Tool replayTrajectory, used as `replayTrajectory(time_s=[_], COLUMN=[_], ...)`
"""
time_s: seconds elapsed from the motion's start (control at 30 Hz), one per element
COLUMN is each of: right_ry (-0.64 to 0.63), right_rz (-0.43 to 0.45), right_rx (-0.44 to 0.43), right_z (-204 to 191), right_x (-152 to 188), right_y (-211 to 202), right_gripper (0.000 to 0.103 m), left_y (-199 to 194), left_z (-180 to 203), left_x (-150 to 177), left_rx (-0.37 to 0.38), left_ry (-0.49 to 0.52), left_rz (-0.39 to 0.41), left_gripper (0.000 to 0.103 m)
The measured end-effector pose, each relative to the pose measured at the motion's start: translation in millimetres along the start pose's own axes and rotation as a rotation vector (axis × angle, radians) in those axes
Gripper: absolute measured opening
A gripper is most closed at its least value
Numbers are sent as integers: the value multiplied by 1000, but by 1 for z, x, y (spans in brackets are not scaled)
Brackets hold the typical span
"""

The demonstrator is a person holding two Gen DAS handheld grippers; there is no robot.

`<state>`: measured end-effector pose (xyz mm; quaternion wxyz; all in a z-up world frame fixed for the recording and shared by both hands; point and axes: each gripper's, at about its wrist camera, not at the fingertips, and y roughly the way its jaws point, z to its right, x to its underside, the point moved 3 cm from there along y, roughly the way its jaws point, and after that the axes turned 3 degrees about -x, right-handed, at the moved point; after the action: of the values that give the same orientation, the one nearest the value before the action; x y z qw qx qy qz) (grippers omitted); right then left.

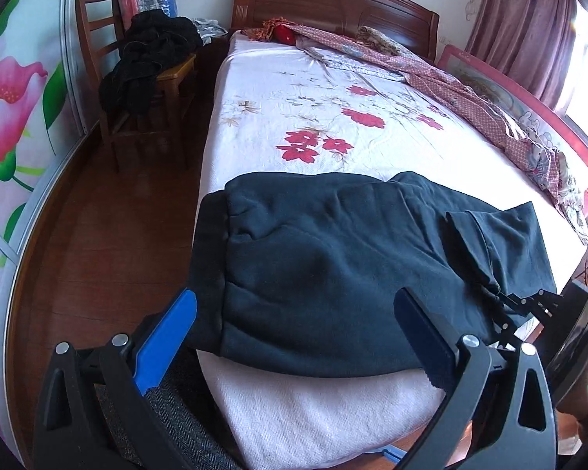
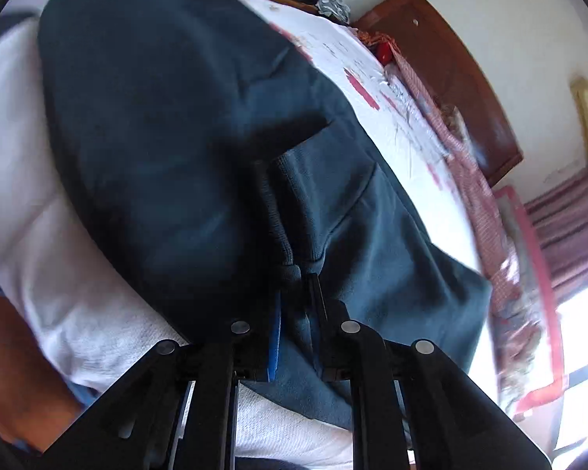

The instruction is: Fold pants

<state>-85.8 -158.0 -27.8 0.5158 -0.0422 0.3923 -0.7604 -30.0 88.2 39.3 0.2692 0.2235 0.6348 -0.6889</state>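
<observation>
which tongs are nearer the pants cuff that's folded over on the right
Right. The right tongs are shut on the pants just below that cuff. The left tongs hang open near the waistband, touching nothing.

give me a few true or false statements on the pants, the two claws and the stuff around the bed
1. The left claw is open, gripping nothing. True.
2. The right claw is open above the pants. False: it is shut on a fold of the dark pants.
3. The pants lie at the foot end of the bed. True.
4. The wooden chair beside the bed is bare. False: dark clothes are heaped on it.
5. The bedspread is plain white. False: it carries red flowers.
</observation>
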Motion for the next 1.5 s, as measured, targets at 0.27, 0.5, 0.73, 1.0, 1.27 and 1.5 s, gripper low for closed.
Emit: replayTrajectory(time_s=[0.27, 0.5, 0.73, 1.0, 1.27, 1.5], right_ry=[498, 504, 734, 735, 730, 728], right_rz=[168, -60, -20, -56, -78, 67], right_rx=[-245, -282, -348, -373, -352, -172], right_z=[118, 71, 76, 76, 78, 83], right_x=[-6, -21, 3, -5, -10, -44], right_y=[-64, 30, 27, 45, 54, -12], right_gripper=[69, 69, 73, 73, 79, 93], left_y=[-1, 11, 40, 88, 95, 86], left_z=[-27, -53, -86, -90, -87, -89], left_x=[3, 14, 43, 45, 38, 13], left_rx=[-36, 21, 335, 369, 323, 309], left_ry=[-69, -236, -617, -738, -680, -631], left_rz=[-4, -63, -205, -175, -171, -265], left_gripper=[101, 101, 101, 101, 50, 33])
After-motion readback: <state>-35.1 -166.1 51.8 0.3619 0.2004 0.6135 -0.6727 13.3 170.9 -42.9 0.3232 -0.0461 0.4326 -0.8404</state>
